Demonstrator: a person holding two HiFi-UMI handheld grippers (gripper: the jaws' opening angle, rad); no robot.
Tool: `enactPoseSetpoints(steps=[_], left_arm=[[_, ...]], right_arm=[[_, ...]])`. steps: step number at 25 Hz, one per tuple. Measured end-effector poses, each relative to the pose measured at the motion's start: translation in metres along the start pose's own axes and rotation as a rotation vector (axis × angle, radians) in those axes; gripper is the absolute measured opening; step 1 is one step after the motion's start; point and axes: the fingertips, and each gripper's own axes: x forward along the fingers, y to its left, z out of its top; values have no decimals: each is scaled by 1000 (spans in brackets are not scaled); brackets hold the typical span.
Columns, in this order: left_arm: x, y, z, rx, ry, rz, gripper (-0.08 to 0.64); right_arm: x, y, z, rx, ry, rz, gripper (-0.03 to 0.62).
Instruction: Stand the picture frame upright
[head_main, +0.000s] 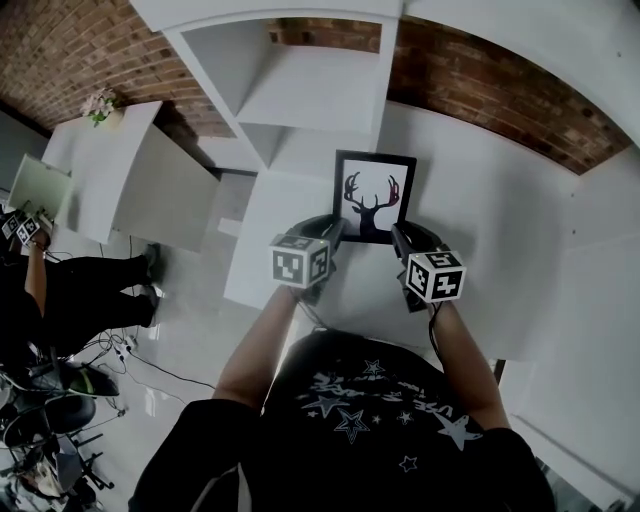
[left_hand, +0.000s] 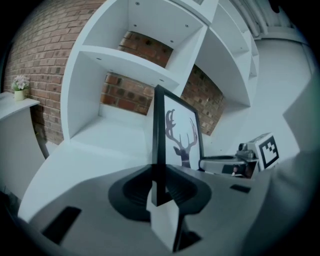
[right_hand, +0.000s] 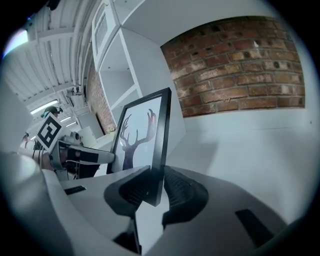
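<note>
Both grippers are on the frame (head_main: 374, 195) right now. My left gripper (left_hand: 159, 172) has its jaws pinching the frame's left edge down near the bottom corner, with the black moulding squeezed between the pads. My right gripper (right_hand: 156, 182) is doing the same on the right edge, jaws pressed onto it low down.

The frame stands upright between the two, with the deer print facing me. It sits over the bench (head_main: 500, 260) toward the back edge and on the left part, just in front of the foot of the white shelf (head_main: 300, 90). I can't tell whether its bottom edge is resting on the bench or just above it.

The brick wall (head_main: 480, 80) runs behind. From each gripper view I can see the other gripper across the glass.
</note>
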Motion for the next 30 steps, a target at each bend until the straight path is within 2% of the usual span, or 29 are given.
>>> enactPoseSetpoints(steps=[7,18,30], left_arm=[[23,15,-1,60,41,-22,92],[53,44,5,164,31,-18,94],[69,59,23,193,11,9,94]], right_arm=[[22,-11,-5,-35,20,-55,92],[55,-22,4,-87,21,-143,89],[74,-28,17,-120,-18,-173,86]])
